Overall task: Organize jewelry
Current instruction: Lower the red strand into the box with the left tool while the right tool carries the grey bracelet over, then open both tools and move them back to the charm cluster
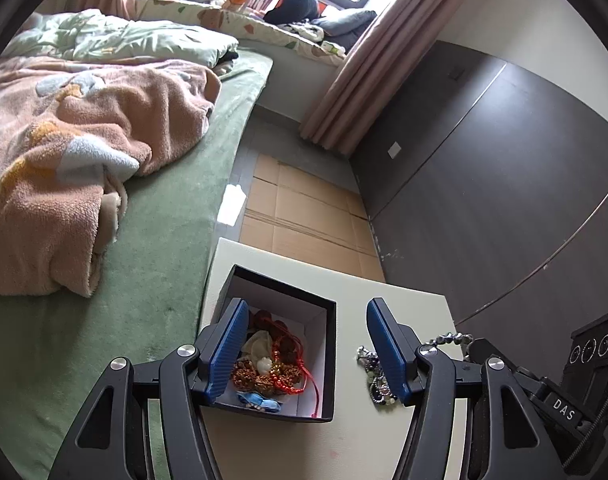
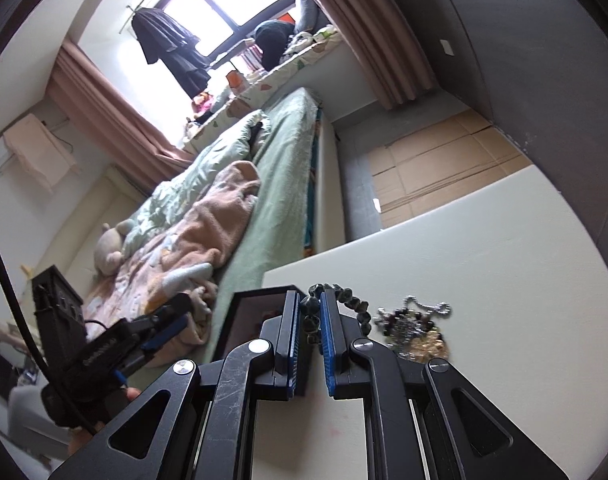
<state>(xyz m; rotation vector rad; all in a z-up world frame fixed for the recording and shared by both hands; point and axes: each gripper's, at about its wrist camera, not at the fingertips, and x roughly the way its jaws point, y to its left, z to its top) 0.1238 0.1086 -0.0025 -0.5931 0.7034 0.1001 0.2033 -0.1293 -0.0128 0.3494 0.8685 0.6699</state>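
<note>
A black jewelry box (image 1: 328, 364) with a white inside stands open on the cream table (image 1: 271, 448). It holds brown bead bracelets, red cords and a pale pendant (image 1: 275, 364). My left gripper (image 1: 308, 356) is open, one blue finger inside the box, the other outside near a heap of dark and pale beaded jewelry (image 1: 374, 376). My right gripper (image 2: 311, 334) is shut on a dark bead bracelet (image 2: 350, 300) just right of the box (image 2: 247, 320). A tangle of silver and gold jewelry (image 2: 414, 324) lies on the table (image 2: 484, 260) beside it. The bracelet also shows in the left wrist view (image 1: 450, 338).
A bed (image 1: 155, 264) with green sheet and pink blanket lies left of the table. Cardboard (image 1: 304, 208) covers the floor beyond the table's far edge. A dark grey wall (image 1: 504, 160) runs on the right. Pink curtains (image 1: 360, 80) hang by the window.
</note>
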